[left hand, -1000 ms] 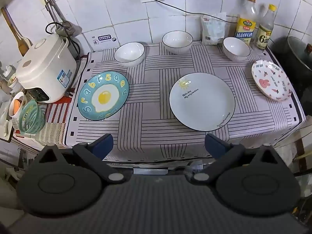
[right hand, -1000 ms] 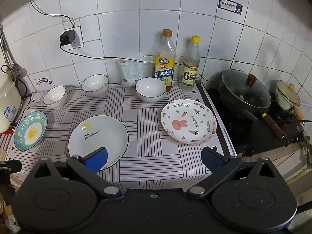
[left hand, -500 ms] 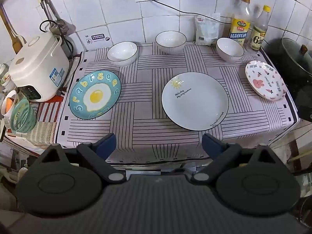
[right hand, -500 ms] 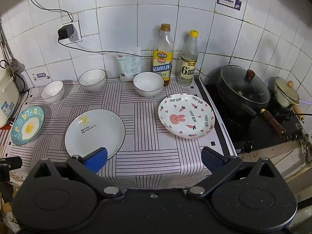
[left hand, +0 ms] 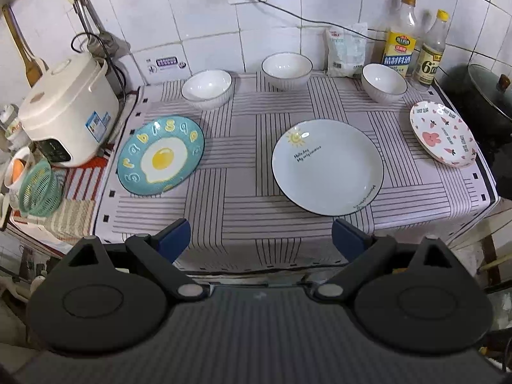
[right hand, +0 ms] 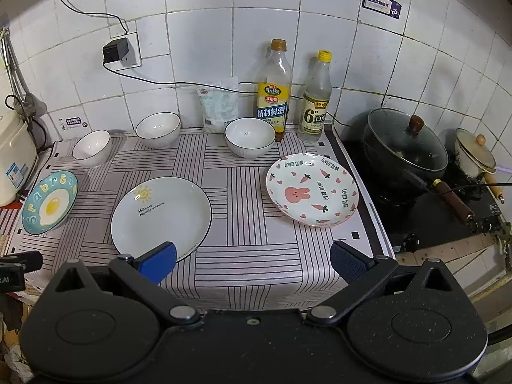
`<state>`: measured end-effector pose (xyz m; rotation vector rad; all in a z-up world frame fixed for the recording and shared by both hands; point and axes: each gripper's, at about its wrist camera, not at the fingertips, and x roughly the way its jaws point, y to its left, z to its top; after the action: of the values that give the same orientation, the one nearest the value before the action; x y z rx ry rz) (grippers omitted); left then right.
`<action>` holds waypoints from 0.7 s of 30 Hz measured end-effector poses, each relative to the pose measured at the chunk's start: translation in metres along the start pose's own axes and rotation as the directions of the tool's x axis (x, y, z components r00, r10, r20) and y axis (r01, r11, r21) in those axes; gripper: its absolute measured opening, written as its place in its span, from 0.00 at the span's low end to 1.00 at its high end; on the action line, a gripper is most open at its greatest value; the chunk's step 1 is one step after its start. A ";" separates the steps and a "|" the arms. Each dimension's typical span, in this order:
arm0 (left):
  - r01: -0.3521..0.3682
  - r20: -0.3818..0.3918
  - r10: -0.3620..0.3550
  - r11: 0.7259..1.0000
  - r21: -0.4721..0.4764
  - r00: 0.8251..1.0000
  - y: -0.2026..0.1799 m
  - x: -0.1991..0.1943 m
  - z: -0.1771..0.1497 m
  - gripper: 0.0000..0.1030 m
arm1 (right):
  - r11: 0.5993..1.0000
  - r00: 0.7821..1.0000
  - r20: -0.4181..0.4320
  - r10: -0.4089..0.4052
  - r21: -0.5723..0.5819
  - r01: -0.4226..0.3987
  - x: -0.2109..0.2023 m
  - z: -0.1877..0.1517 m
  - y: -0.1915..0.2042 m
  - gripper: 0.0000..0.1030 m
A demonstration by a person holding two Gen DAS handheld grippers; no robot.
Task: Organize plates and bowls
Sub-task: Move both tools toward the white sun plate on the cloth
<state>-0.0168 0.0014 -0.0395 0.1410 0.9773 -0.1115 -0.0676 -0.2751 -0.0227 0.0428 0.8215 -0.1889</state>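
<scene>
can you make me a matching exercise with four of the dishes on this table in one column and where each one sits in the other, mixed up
Match each dish to its place, as seen from the front of the table.

Dishes
1. egg plate
2. sun plate
3. rabbit plate
4. middle bowl

Places
A. right edge of the cloth, next to the stove
B. back row, just left of the white bag
C. left side, near the rice cooker
D. centre front of the cloth

Pairs: 1-C, 2-D, 3-A, 4-B
</scene>
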 end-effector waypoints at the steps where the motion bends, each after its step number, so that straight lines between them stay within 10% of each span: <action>1: 0.002 -0.002 -0.002 1.000 0.000 1.000 0.001 0.000 -0.002 0.93 | 1.000 1.000 0.001 0.001 -0.003 -0.001 0.000 -0.001 0.000 1.00; 21: 0.015 0.089 -0.015 1.000 -0.001 0.996 -0.001 -0.013 -0.010 0.96 | 0.993 0.993 0.114 0.027 -0.114 -0.014 -0.010 -0.022 0.010 1.00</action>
<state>-0.0320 0.0030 -0.0346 0.1256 0.8899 -0.1298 -0.0878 -0.2612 -0.0306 -0.0655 0.7145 -0.1242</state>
